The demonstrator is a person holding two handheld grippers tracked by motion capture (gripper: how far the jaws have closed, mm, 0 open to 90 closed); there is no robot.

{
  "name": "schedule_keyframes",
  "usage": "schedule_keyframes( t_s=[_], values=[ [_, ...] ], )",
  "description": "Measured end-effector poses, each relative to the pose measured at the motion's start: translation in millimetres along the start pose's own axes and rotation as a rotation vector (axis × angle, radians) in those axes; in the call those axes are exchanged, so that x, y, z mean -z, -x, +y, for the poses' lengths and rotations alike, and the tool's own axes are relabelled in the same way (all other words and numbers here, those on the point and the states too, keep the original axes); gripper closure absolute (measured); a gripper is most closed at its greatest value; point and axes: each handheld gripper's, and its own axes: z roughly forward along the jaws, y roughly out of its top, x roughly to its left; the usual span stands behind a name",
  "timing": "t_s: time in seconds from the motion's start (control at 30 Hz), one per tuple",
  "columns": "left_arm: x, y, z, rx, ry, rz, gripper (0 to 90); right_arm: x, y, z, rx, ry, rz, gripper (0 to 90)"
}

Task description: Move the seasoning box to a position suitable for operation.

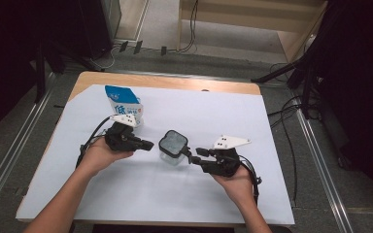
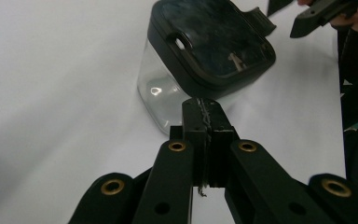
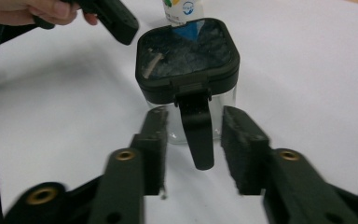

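1. In the high view the white surface is evenly and brightly lit from above, while the room at both sides falls into near black.
2. Shadows there are soft and short, pooling just under the hands and the clear container.
3. The high view is rather soft and low in detail; straight edges bow slightly toward the corners.
4. In the left gripper view the white sheet is almost blown out, and a small glint sits on the container's glass wall.
5. In the right gripper view the near jaws are smeared by motion blur; the dark lid is sharper.
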Motion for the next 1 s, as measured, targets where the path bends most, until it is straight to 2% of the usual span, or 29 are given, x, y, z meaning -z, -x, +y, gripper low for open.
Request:
schedule_keyframes(
  t_s=[0.03,0.07,0.1,0.2,0.27,0.33,0.37,0.57,0.73,0.8,0.87,1.0],
  values=[
    [-1.1,-1.0,3.7,0.019,0.051,0.008,90.0,-2.2,0.4,-2.9,-0.020,-0.018,0.007,74.5],
    [-1.6,-0.8,4.4,0.021,0.059,0.013,90.0,-4.2,0.7,-4.0,-0.029,-0.036,0.000,76.5],
    [-2.3,-0.8,4.0,0.016,0.062,0.012,90.0,-6.1,1.4,-5.3,-0.035,-0.047,0.014,79.6],
    [-6.2,0.4,0.7,0.007,0.032,-0.003,90.0,-11.5,0.7,-9.4,-0.047,-0.075,0.038,86.8],
    [-7.2,1.7,-1.3,-0.010,0.021,0.003,90.0,-16.0,-1.6,-11.1,-0.030,-0.088,0.048,88.8],
    [-8.3,3.1,-2.3,-0.019,0.016,-0.004,90.0,-21.0,-4.2,-11.7,-0.017,-0.101,0.052,89.6],
    [-8.8,3.8,-2.4,-0.027,0.015,0.006,90.0,-23.7,-5.1,-11.7,-0.013,-0.107,0.055,89.6],
    [-9.8,3.6,-3.6,-0.015,0.010,-0.009,90.0,-33.9,-3.5,-11.1,-0.007,-0.122,0.061,90.0],
    [-10.8,8.5,-5.6,-0.026,-0.002,-0.007,90.0,-36.0,-0.5,-10.8,-0.005,-0.123,0.056,90.0],
    [-11.4,9.5,-8.7,-0.012,-0.006,-0.020,90.0,-35.7,1.2,-10.2,-0.003,-0.121,0.053,90.0],
    [-12.2,9.9,-10.0,-0.015,-0.014,-0.014,90.0,-34.9,3.2,-9.4,-0.009,-0.114,0.051,90.0],
    [-19.4,13.5,-12.0,-0.018,-0.028,-0.027,90.0,-34.8,7.1,-8.1,-0.011,-0.105,0.044,90.0]
  ],
)
